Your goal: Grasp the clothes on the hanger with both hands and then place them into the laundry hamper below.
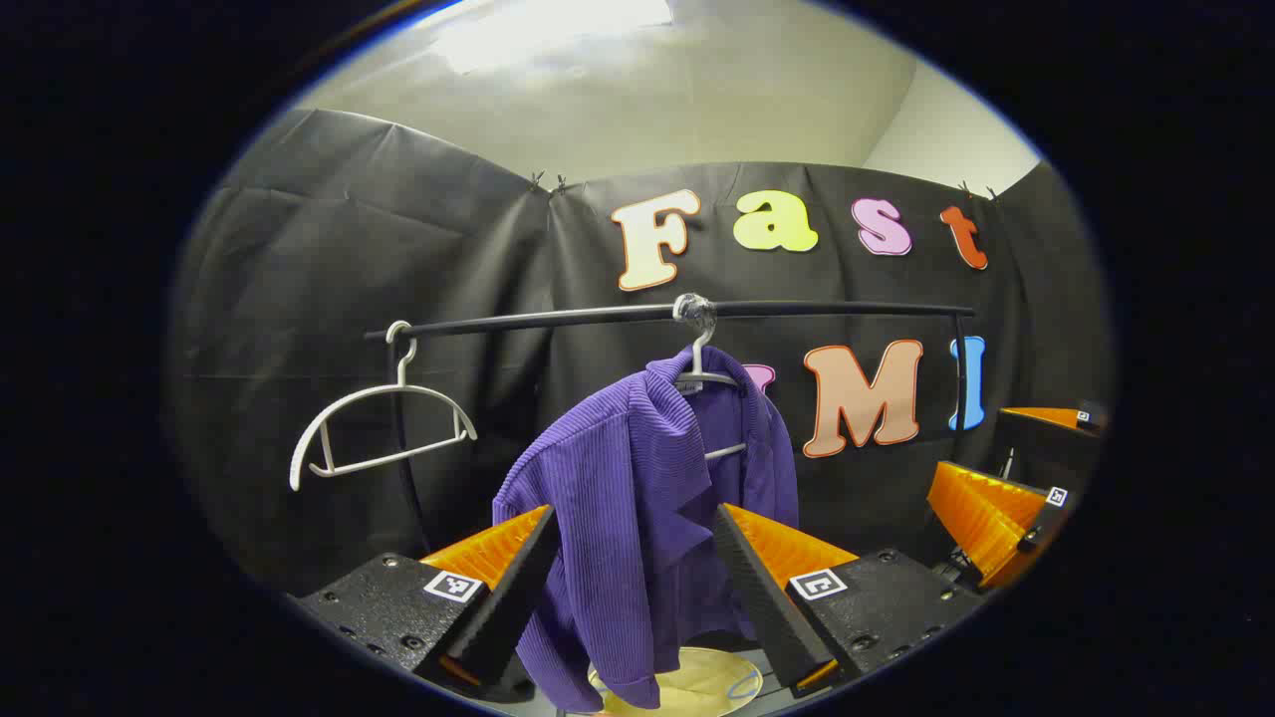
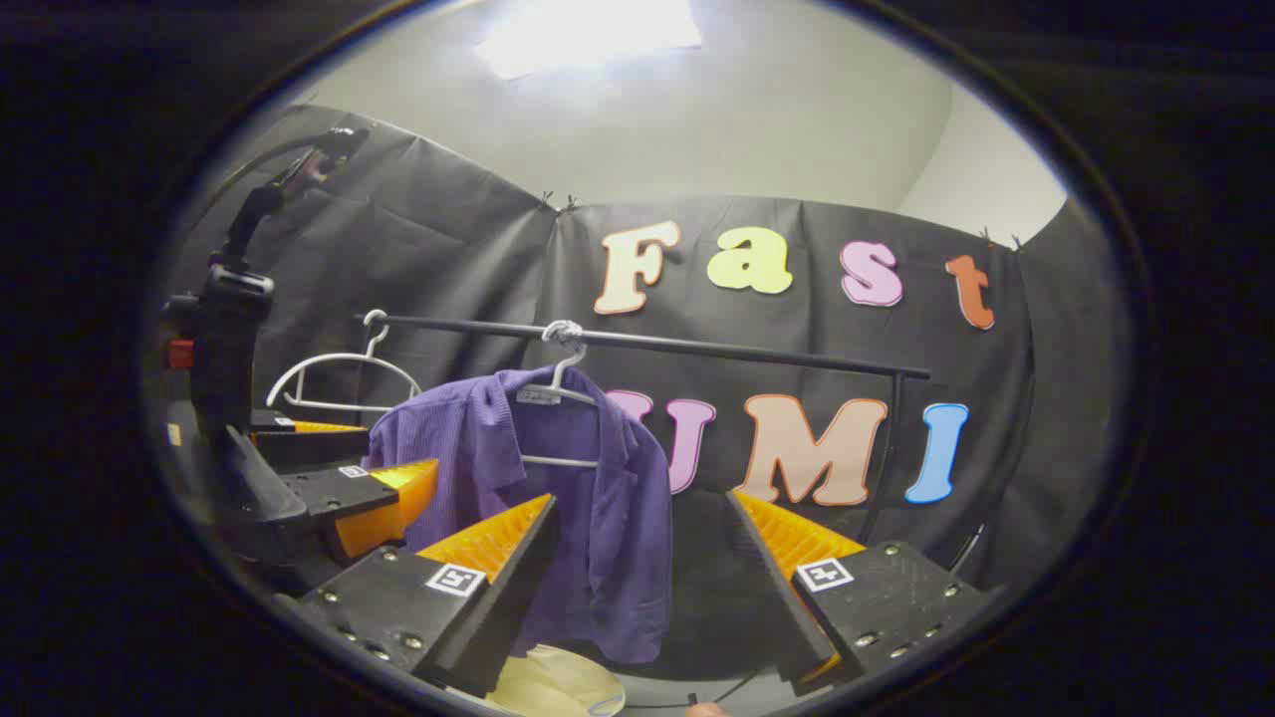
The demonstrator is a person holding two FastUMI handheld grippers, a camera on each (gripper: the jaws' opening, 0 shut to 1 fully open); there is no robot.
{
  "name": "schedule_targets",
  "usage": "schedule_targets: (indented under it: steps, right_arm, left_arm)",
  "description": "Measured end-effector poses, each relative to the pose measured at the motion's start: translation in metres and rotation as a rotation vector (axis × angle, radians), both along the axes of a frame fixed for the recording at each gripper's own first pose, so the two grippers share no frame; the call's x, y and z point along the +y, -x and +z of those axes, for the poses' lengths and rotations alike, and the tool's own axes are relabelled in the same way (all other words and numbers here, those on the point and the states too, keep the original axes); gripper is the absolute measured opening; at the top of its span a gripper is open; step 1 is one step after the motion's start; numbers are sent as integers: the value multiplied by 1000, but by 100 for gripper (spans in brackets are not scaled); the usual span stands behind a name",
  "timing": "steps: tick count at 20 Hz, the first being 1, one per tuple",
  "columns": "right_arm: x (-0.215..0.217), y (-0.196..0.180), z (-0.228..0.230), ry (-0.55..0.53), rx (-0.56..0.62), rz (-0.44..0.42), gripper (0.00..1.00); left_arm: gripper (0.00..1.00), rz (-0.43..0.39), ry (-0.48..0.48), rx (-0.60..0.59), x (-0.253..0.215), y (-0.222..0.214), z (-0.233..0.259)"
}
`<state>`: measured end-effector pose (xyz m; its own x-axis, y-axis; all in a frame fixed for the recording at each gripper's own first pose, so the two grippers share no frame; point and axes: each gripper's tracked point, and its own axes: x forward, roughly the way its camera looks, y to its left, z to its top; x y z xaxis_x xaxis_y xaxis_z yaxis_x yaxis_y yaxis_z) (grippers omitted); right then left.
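A purple ribbed shirt (image 1: 637, 498) (image 2: 543, 498) hangs on a white hanger (image 1: 705, 376) (image 2: 560, 393) from a black rail (image 1: 797, 310) (image 2: 717, 347). Below it lies the pale rim of the laundry hamper (image 1: 697, 687) (image 2: 558, 687). My left gripper (image 1: 633, 568) is open, its orange fingers apart on either side of the shirt's lower half, short of the cloth. My right gripper (image 2: 637, 558) is open too, with the shirt's right edge between its fingers farther off. In the left gripper view the right gripper (image 1: 996, 508) shows at the right edge; in the right gripper view the left gripper (image 2: 339, 478) sits at the left.
A second white hanger (image 1: 383, 428) (image 2: 339, 373) hangs bare at the rail's left end. The rail stands on a thin black post (image 2: 882, 458) at the right. Black cloth walls the booth behind the rail.
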<state>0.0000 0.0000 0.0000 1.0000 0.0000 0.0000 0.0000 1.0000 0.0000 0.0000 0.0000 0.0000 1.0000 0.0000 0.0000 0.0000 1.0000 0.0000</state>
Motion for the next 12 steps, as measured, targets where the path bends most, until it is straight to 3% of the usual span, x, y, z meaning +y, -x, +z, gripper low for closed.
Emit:
schedule_targets:
  steps: [12]
  right_arm:
    - [-8, -7, -6, -14, -9, -6, 96]
  left_arm:
    - [96, 25, -23, 47, -5, -14, -19]
